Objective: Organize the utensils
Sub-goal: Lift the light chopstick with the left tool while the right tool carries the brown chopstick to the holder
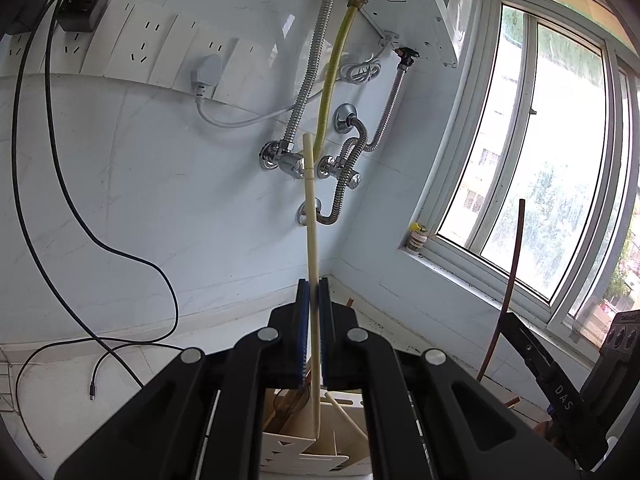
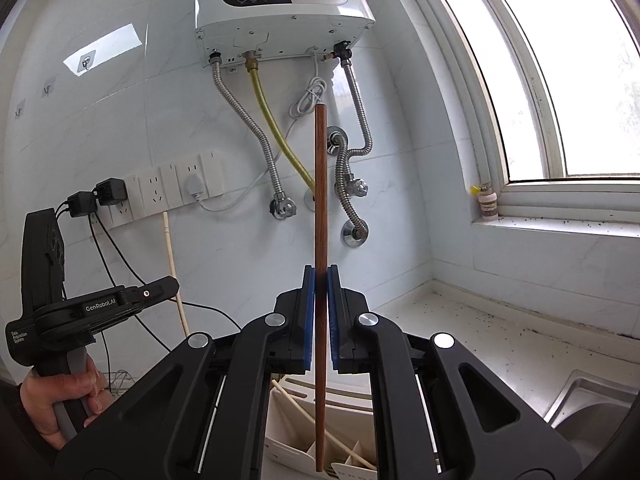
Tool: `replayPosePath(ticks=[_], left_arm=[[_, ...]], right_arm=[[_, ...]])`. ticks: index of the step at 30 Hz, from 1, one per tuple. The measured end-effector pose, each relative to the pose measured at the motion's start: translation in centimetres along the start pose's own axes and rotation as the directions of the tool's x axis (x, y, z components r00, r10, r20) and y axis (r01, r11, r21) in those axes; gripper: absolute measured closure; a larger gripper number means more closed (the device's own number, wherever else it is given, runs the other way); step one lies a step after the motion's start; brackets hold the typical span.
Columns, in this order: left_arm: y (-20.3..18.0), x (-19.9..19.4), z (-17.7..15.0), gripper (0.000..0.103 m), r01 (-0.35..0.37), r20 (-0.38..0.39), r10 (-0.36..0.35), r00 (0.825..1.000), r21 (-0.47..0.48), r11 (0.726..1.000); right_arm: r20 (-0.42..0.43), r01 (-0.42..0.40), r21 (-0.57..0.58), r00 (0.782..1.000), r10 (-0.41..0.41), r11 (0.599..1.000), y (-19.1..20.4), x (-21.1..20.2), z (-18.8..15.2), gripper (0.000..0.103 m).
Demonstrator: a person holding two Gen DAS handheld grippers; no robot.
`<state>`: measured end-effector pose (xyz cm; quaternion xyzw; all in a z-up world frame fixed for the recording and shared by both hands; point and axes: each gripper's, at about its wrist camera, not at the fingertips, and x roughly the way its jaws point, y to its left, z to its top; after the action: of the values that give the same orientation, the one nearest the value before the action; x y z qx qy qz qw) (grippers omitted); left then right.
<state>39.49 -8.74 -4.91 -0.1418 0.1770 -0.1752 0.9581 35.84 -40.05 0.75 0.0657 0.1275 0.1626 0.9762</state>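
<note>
Cream chopstick (image 1: 311,240) is clamped upright in the left gripper (image 1: 314,284), its lower tip inside the white holder (image 1: 296,450). Just above the holder (image 2: 288,446), the right gripper (image 2: 320,276) pinches a brown chopstick (image 2: 320,200), tip near the rim. Both sticks are long and thin, so any tilt on release could catch a divider, or drop one beside the holder.

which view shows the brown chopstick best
The right wrist view. There the brown chopstick stands upright, dead centre, clamped in the right gripper, visible nearly end to end over the white utensil holder. The left wrist view shows it only as a thin dark sliver at the right edge.
</note>
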Motion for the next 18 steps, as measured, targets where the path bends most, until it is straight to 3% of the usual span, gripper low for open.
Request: replayPosePath(ticks=[12, 18], left_arm=[[1.2, 1.6, -1.0, 0.099, -0.002, 0.012, 0.002, 1.000, -0.001, 1.000], [1.7, 2.0, -1.5, 0.099, -0.002, 0.022, 0.002, 1.000, -0.004, 1.000]], right_arm=[[-0.012, 0.080, 0.017, 0.997, -0.079, 0.997, -1.6, 2.0, -2.2, 0.097], [0.043, 0.123, -0.011, 0.992, -0.122, 0.992, -1.3, 1.8, -2.7, 0.097]])
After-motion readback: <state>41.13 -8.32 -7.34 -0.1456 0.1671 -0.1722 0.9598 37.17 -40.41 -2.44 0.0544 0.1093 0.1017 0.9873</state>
